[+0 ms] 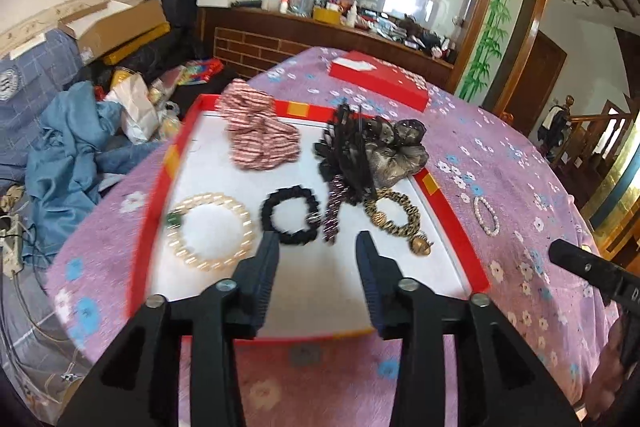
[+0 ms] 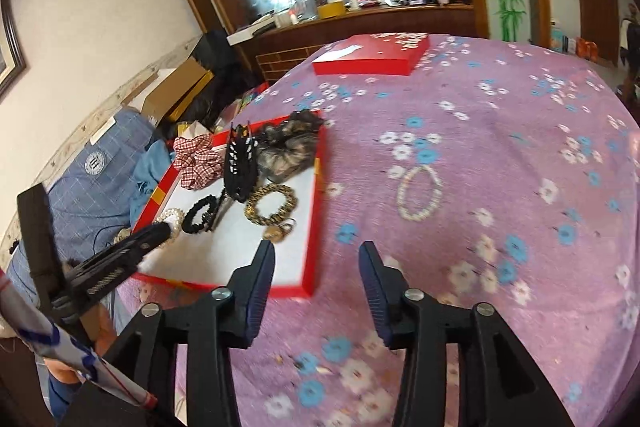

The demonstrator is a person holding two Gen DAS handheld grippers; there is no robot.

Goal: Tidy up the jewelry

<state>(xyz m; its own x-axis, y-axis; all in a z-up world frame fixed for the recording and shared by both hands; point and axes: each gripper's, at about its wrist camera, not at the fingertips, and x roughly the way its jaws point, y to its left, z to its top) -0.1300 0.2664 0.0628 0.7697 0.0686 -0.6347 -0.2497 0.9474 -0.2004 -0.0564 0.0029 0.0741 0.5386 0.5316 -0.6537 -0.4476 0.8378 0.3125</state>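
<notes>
Jewelry sorting over a red-rimmed tray on a floral-clothed worktop, both claws apart and empty.

Left claw hangs over the tray's bare near part, just short of the black scrunchie, with the large pearl bracelet to its left and the leopard-print band to its right; striped scrunchie, black hair clip and dark scrunchie lie farther back. Right claw hovers above the cloth beside the tray; the small pearl bracelet lies ahead on the cloth, outside the tray, nothing between. A red lid sits at the far edge.
</notes>
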